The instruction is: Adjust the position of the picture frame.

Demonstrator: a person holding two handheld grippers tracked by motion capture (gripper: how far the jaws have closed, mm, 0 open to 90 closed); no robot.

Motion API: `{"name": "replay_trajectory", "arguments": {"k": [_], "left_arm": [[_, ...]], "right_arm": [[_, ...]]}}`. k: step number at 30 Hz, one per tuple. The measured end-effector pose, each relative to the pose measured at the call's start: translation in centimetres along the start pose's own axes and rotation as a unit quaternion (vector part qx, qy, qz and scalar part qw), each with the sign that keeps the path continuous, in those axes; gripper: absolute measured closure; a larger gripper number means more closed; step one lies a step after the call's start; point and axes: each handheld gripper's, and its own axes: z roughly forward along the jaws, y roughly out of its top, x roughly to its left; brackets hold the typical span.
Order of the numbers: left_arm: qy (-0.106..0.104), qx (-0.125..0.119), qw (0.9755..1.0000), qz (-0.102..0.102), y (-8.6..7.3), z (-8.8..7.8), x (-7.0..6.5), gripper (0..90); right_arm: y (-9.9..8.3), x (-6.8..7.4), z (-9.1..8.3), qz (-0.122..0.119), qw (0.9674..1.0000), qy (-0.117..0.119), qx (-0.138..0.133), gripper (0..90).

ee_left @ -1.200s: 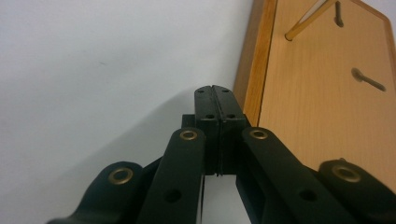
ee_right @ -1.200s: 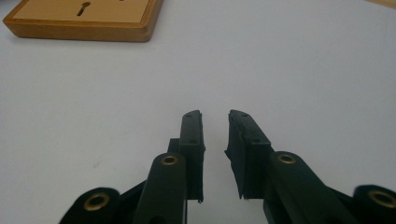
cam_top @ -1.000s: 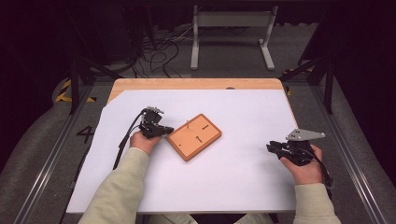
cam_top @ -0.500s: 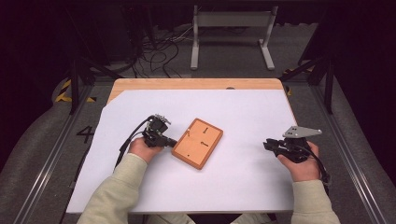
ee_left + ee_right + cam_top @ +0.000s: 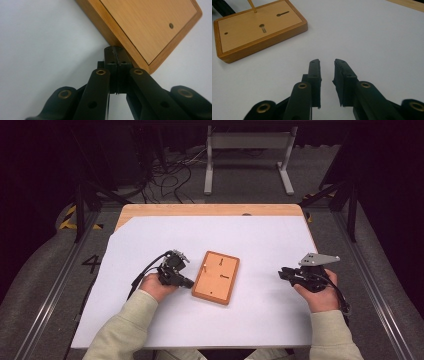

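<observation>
Left claw, its jaws pressed together on nothing, touched our wooden board's near edge, likely to nudge it across the white sheet, while our right claw waited well apart, jaws slightly parted and empty.

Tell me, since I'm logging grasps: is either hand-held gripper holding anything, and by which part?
Nothing is held. The left hand-held gripper, shut, presses against the wooden board's side; the right hand-held gripper is slightly open over bare table.

Lab test bay; dark curtains all round; loose cables and a metal stand on grey floor beyond the paper-covered table; floor rails alongside.
</observation>
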Motion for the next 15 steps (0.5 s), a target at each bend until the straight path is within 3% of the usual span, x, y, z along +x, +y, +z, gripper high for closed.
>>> {"name": "replay_trajectory", "arguments": {"k": [1,9,15], "left_arm": [[-0.006,0.008,0.9999,0.01,0.2,0.2,-0.4,89.7],[-0.024,0.03,0.9985,0.039,1.0,1.2,-2.1,89.7],[-0.038,0.036,0.9966,0.064,1.7,2.2,-3.6,89.6]], "right_arm": [[0.0,0.0,0.0,-0.001,1.0,0.001,0.0,75.5],[0.0,0.0,0.0,-0.001,1.0,0.002,0.001,75.4],[0.0,0.0,-0.1,0.0,1.0,0.001,0.002,75.4]]}}
